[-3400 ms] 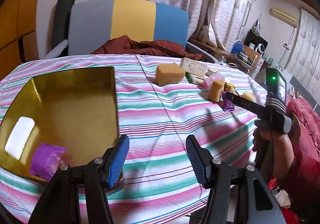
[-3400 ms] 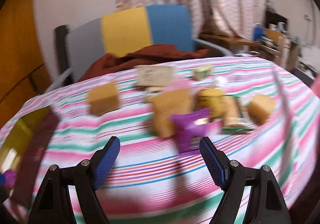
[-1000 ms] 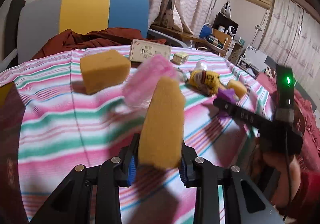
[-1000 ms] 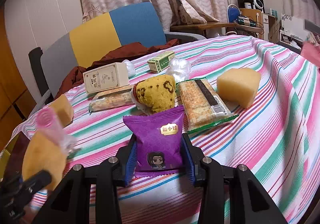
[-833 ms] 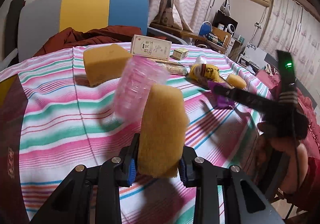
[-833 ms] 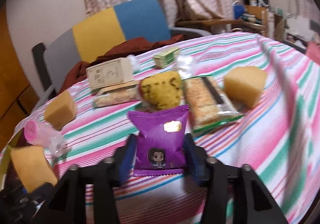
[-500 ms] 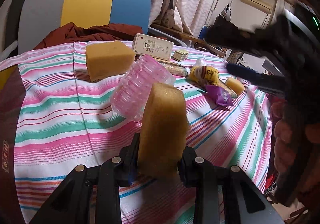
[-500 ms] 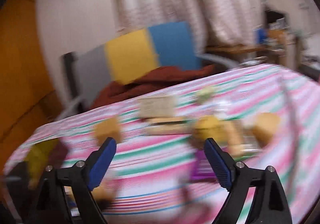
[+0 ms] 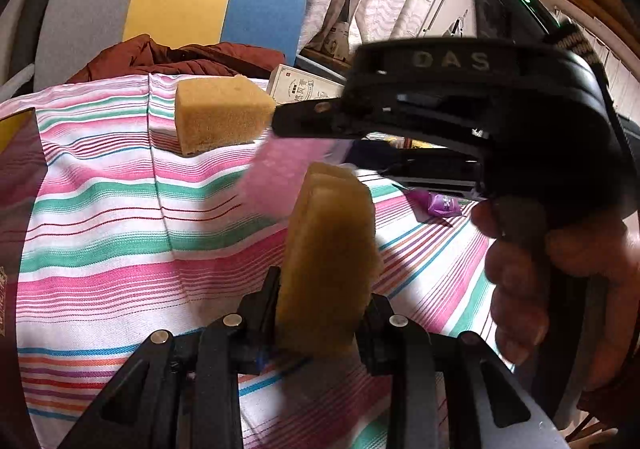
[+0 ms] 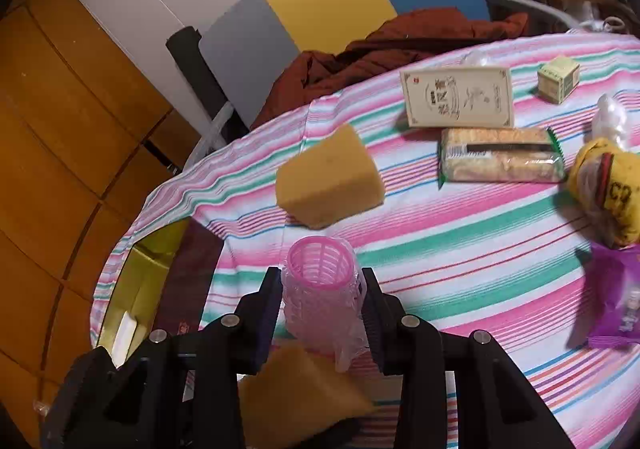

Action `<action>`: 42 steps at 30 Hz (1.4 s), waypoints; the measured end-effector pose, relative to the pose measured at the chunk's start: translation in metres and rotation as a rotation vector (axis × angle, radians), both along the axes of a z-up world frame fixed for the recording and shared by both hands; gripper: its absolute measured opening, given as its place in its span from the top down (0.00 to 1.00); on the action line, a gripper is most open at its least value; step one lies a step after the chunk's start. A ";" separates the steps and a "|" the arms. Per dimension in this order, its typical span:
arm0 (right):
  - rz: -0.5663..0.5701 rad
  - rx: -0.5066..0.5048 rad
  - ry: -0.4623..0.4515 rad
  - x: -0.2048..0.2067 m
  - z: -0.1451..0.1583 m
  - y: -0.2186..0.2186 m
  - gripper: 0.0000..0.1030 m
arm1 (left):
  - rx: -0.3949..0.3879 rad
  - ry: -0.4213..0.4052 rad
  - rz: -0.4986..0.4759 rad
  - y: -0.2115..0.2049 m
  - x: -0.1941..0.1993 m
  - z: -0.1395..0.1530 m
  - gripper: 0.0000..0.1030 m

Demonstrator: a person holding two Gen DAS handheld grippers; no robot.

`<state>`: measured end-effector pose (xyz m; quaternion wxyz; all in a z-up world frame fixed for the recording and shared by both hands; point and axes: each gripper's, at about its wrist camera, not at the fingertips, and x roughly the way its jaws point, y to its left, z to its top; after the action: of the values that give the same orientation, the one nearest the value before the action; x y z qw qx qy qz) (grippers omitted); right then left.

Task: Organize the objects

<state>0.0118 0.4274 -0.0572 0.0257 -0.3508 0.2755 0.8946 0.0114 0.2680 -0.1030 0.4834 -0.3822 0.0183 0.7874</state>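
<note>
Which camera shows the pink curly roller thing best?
The right wrist view. There the pink hair roller is sharp and close between the right tongs, which are closing on it, its open mesh end facing the camera. In the left wrist view it is only a pink blur behind the sponge.

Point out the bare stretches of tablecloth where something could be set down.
Bare cloth lies between the yellow sponge block, the gold tray and the purple snack packet. It is crowded far right: cream box, cracker pack, small green box.
</note>
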 end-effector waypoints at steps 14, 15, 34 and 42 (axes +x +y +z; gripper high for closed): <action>-0.250 0.043 0.062 0.074 0.023 0.028 0.64 | 0.018 -0.045 -0.011 -0.005 -0.001 0.000 0.68; -0.251 0.044 0.059 0.077 0.024 0.026 0.64 | 0.011 -0.051 -0.013 -0.003 -0.005 0.002 0.68; -0.113 0.025 0.152 0.081 0.059 -0.057 0.64 | 0.079 -0.011 0.202 -0.148 0.005 0.073 0.68; 0.105 -0.018 0.156 0.059 0.068 -0.131 0.64 | 0.019 0.027 0.416 -0.227 -0.027 0.076 0.68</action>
<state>0.0712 0.2960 0.0103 -0.0460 -0.2942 0.2657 0.9169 -0.0158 0.0413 -0.0275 0.3137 -0.3625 -0.0620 0.8754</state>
